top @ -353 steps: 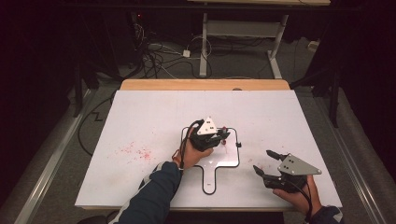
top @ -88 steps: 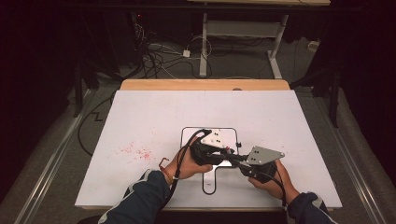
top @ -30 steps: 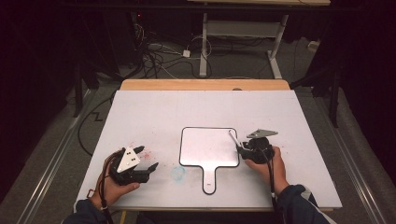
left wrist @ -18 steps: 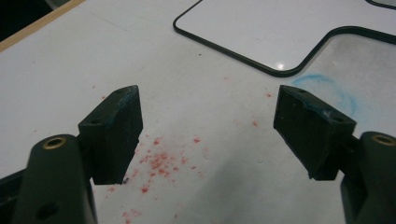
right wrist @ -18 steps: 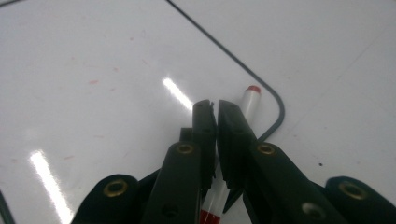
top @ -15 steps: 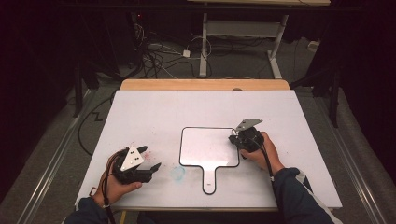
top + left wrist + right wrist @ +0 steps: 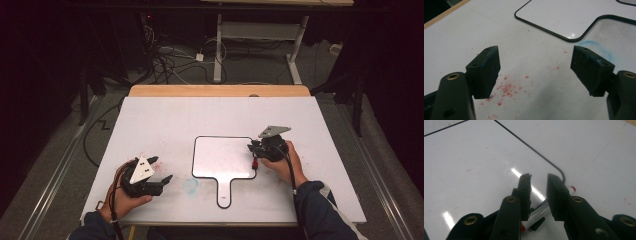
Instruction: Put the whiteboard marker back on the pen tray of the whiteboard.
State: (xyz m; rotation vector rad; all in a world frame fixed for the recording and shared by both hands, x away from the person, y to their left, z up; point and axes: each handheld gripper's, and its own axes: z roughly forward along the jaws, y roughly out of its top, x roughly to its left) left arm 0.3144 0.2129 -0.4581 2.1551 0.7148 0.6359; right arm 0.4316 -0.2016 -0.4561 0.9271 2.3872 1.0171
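A white paddle-shaped whiteboard (image 7: pixel 222 155) with a black rim lies flat in the middle of the table. My right gripper (image 7: pixel 251 149) hovers low over its right edge, pointing left. In the right gripper view its jaws (image 7: pixel 539 178) stand a narrow gap apart and have just been opening. A white marker (image 7: pixel 541 211) with a red end (image 7: pixel 572 188) lies under them, across the board's rim, and the pads do not press on it. From above, the marker (image 7: pixel 255 162) shows red just below the gripper. My left gripper (image 7: pixel 162 168) rests at the front left, open and with nothing between its fingers (image 7: pixel 485 67).
A faint blue smudge (image 7: pixel 190 185) marks the table left of the board's handle (image 7: pixel 224 192). Red specks (image 7: pixel 506 90) dot the table under the left gripper. The wooden far edge (image 7: pixel 220 91) borders a dark floor strewn with cables.
My right hand has shifted a little farther away and leftward along the board's right edge. The left hand has kept its place.
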